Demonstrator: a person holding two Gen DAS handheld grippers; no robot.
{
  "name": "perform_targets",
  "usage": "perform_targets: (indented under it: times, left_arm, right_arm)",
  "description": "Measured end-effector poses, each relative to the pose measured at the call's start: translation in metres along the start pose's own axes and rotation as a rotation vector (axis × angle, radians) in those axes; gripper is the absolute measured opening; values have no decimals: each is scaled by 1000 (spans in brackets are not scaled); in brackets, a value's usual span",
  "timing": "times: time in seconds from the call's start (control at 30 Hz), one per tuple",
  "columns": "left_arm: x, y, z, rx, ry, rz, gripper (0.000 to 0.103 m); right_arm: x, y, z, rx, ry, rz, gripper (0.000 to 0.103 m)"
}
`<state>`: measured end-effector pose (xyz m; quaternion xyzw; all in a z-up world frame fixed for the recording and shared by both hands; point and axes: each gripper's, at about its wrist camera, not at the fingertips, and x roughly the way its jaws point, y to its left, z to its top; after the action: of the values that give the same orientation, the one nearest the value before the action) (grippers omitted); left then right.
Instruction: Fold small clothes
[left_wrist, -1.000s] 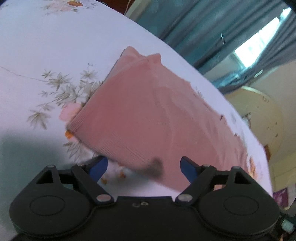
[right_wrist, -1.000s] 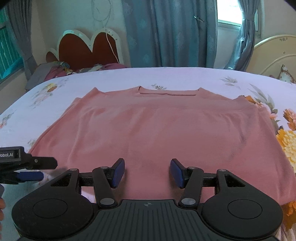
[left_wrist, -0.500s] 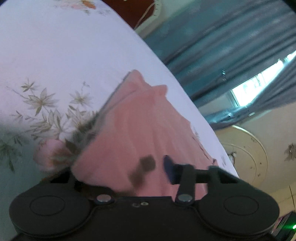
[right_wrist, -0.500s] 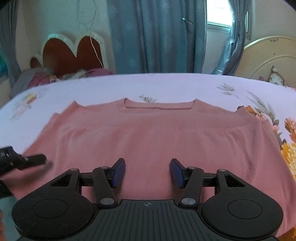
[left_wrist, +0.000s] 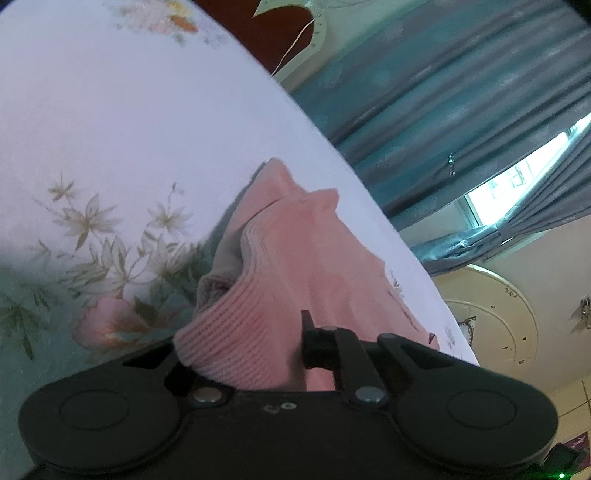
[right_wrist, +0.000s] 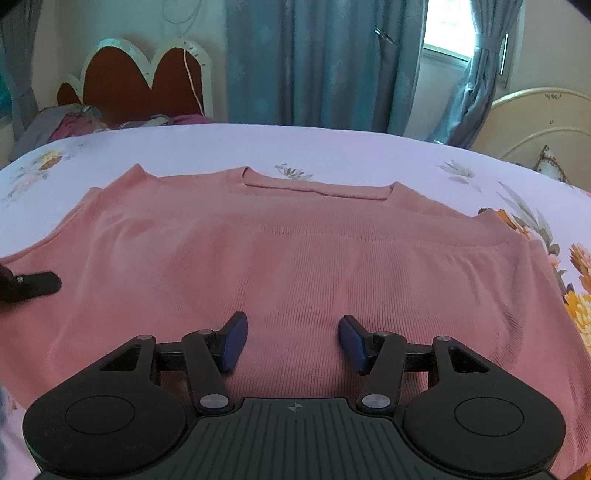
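While the pink knit top (right_wrist: 295, 266) lies spread flat across the middle of the bed (right_wrist: 332, 147), neckline twd the headboard (right_wrist: 140, 81) end, the left gripper (left_wrist: 258, 343) has its fingers clamped on the ribbed hem at the top's left corner, bunching and lifting that bit off the floral sheet. Only one finger (left_wrist: 314, 343) shows, other hidden under fabric. Right gripper (right_wrist: 291, 341) sits over the hem nr the bed's near edge, blue pads (right_wrist: 234, 339) well apart w/ nothing between them; can't tell if they touch the cloth. Teal curtains (right_wrist: 325, 62) hang behind the bed
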<state>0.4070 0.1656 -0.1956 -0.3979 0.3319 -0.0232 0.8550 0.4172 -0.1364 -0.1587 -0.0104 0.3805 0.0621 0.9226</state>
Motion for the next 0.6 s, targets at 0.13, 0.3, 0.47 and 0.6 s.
perform_targets:
  times: [0.13,0.3,0.47,0.6]
  left_arm:
    - [-8,-23,-2,86,-51,36,10]
    - [-16,-82,-12,271,-105,53,9]
    - [-6,-165,-38,496,-90,-15,9]
    - [18,-229,-85,646,-18,-121,9]
  right_arm:
    - [1,-4,0,-11,-11,33,54]
    - [-5,-21,7,34,-12,119,54]
    - [-37,-75,10,148,-77,151,54]
    - [-63,-145,-6,251,-88,107,54]
